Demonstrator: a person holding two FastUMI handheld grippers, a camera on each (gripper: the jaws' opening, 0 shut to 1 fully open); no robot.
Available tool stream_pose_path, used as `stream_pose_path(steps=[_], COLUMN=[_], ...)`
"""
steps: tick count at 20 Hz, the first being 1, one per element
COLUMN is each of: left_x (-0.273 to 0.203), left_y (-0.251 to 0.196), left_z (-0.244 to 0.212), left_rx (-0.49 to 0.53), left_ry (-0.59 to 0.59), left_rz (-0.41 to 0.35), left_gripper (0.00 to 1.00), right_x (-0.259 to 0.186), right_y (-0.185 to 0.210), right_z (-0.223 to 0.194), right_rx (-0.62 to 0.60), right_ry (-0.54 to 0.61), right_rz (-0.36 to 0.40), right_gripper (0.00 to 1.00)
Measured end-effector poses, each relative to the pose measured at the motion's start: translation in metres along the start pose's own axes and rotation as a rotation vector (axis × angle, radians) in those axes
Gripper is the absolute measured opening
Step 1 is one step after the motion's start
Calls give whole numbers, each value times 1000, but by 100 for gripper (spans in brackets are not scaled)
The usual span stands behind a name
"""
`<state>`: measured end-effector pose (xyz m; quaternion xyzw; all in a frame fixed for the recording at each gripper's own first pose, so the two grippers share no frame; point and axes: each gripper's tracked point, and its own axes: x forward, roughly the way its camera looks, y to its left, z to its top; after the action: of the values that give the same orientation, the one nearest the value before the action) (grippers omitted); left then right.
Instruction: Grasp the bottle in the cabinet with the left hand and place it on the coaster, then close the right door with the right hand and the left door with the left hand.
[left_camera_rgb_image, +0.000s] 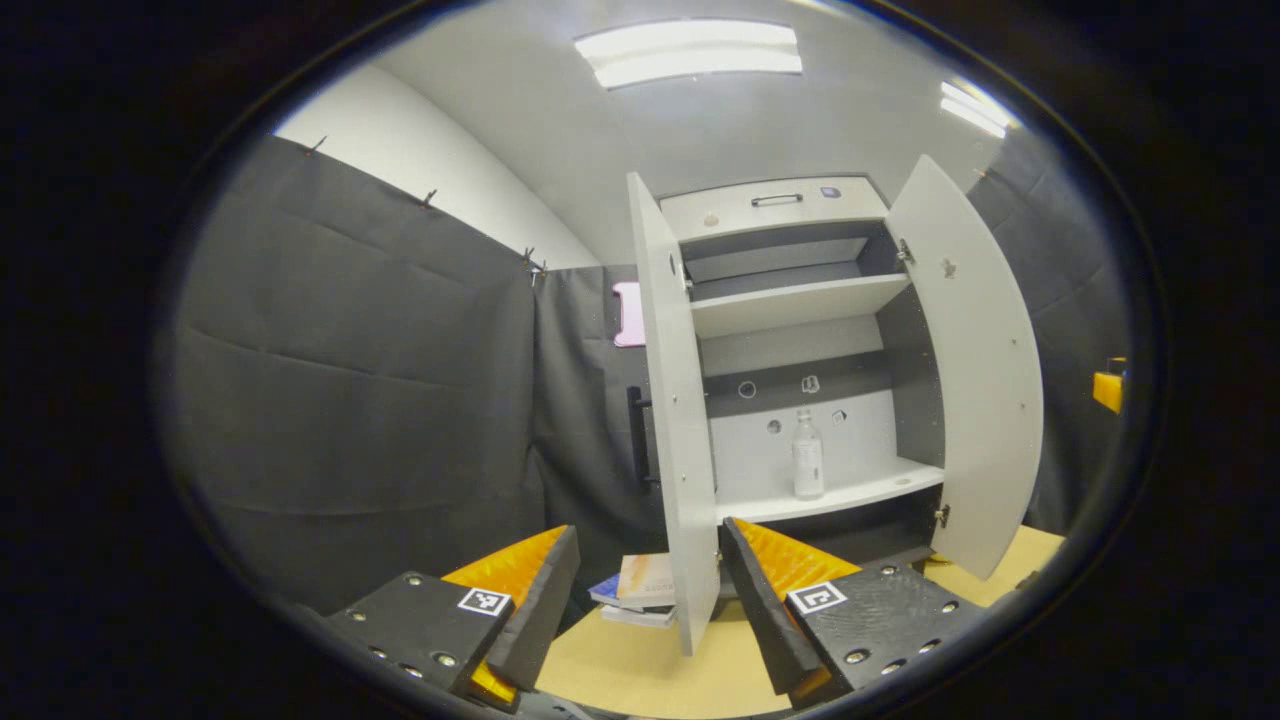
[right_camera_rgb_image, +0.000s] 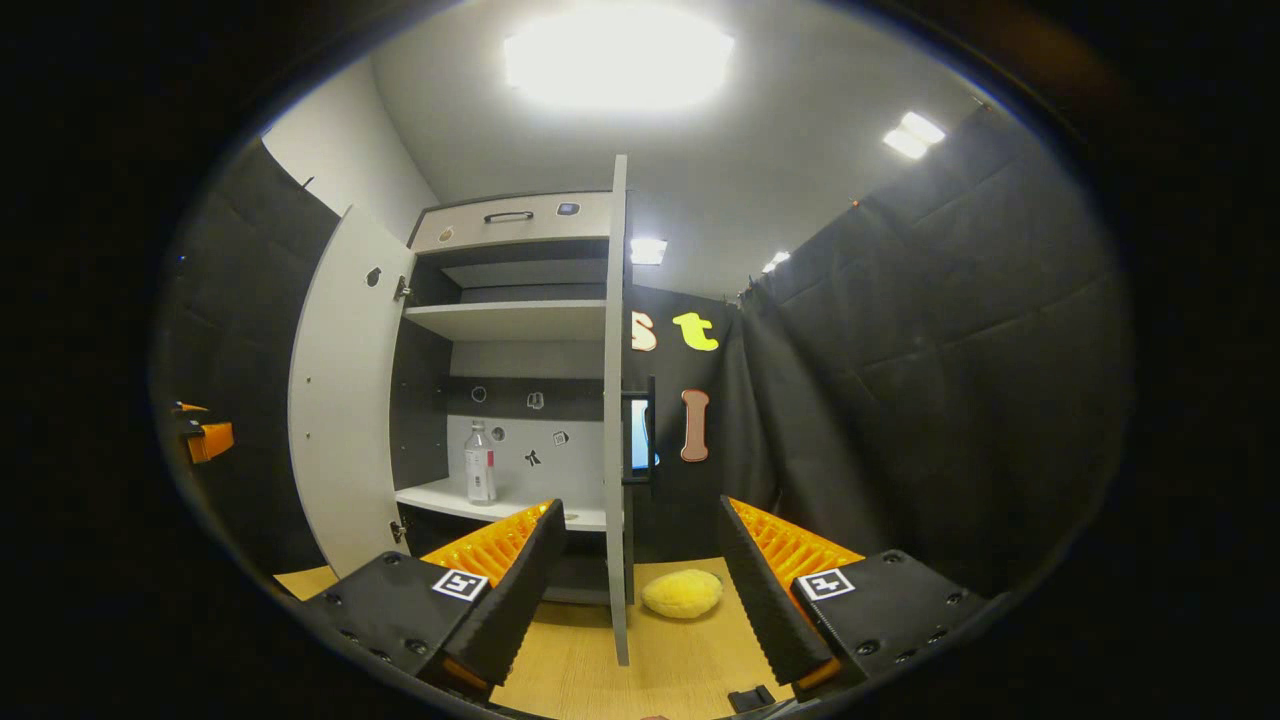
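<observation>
Upright, a clear bottle (left_camera_rgb_image: 808, 456), seemingly pale-labelled, on cabinet (left_camera_rgb_image: 790, 300) shelf.

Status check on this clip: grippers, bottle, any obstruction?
Left gripper open, empty. Right gripper open, empty. Bottle upright on cabinet shelf, untouched. Both doors open; left door edge-on ahead of left gripper.
</observation>
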<state>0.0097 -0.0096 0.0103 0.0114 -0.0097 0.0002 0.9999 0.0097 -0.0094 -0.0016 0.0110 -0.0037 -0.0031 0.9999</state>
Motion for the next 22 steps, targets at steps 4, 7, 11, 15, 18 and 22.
stream_pose_path(steps=[4,7,11,15,18,22], left_x=[3,11,33,70,108,160], left_y=[-14,-39,-78,-116,-144,-178], left_z=[10,19,31,35,35,27], left_rx=[-30,-53,-73,-89,-89,-133], left_ry=[-23,-48,-63,-62,-69,-48], left_rz=[-16,-55,-114,-190,-251,-330], left_gripper=[85,84,84,84,92,84], right_x=[2,3,1,5,9,22], right_y=[-1,-6,-18,-28,-31,-34], right_z=[-3,-8,-17,-22,-24,-20], right_rx=[-20,-12,9,-5,-2,-22], right_ry=[0,4,21,37,31,18], right_rz=[19,35,31,18,-11,-45], right_gripper=[94,96,96,96,96,96])
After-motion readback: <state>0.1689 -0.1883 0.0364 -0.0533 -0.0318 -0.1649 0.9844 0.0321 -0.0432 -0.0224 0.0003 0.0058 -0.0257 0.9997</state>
